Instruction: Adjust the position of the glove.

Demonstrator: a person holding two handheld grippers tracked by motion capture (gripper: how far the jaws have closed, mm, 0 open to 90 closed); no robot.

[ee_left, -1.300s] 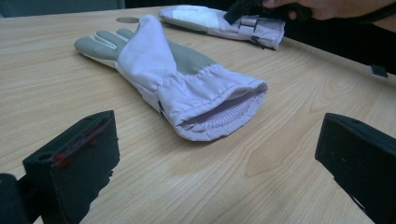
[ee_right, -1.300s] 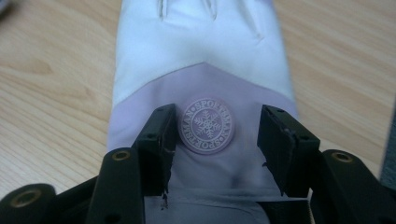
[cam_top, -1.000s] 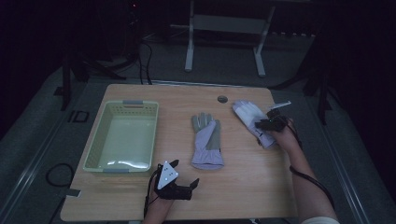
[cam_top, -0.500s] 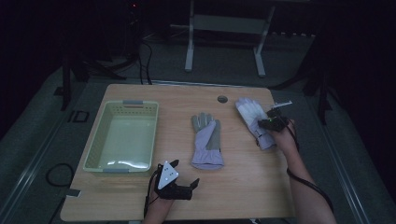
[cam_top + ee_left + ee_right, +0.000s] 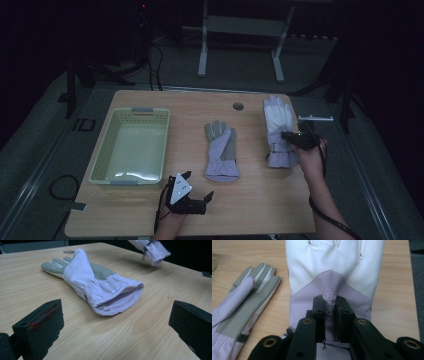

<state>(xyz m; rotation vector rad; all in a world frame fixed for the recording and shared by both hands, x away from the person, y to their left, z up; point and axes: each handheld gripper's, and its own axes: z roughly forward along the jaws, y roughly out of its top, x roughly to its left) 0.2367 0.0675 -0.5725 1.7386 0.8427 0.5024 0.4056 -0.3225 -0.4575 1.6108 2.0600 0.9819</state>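
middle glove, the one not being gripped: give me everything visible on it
The middle glove lies flat on the wooden table, fingers pointing away from the person, cuff toward the open left gripper, which isn't touching it. It looks like soft fabric: pale lilac with grey finger and palm panels, a gathered elastic wrist and an open cuff with ribbed lining. Its thumb is folded across the palm.

We read "SPO", the visible start of a word, above a small wreath emblem, on a woven tab at the wrist of the white glove [image 5: 332, 270], pinched in the right claw [image 5: 331, 315], further letters hidden, floor marking "ID" [image 5: 84, 124] beside the worktop [image 5: 260, 200]
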